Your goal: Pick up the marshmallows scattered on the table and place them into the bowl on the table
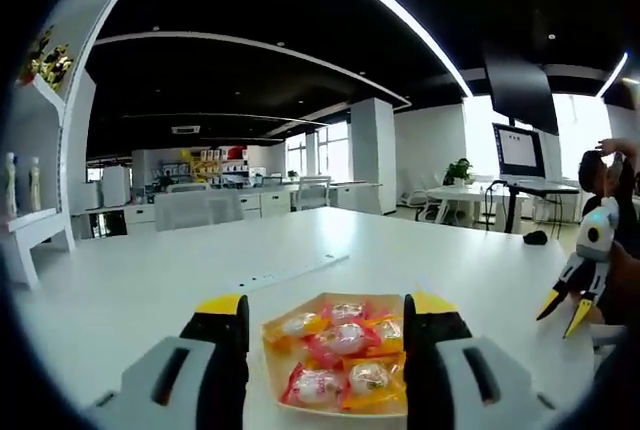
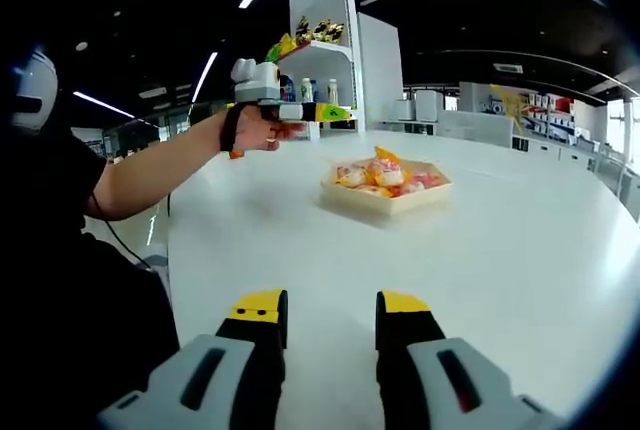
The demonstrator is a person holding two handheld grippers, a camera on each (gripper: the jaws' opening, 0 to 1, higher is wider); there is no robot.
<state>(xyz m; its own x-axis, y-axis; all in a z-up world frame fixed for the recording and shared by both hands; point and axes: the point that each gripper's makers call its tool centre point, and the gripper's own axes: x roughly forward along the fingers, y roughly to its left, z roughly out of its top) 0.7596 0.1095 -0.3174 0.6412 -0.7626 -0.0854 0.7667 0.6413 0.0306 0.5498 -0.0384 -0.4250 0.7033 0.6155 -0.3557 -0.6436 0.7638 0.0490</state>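
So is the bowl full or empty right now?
Full: wrapped marshmallows are heaped in the bowl, seen between the jaws in the left gripper view.

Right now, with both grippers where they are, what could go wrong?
1. The left hand-held gripper hangs open right over the bowl; a low pass could nudge or tip the light-looking tray.
2. The wrapped marshmallows are heaped near rim height, so adding or bumping could spill some back onto the table.
3. The right hand-held gripper sits open, far from the bowl, above bare table; I cannot see loose marshmallows there, so a blind reach may grab nothing.
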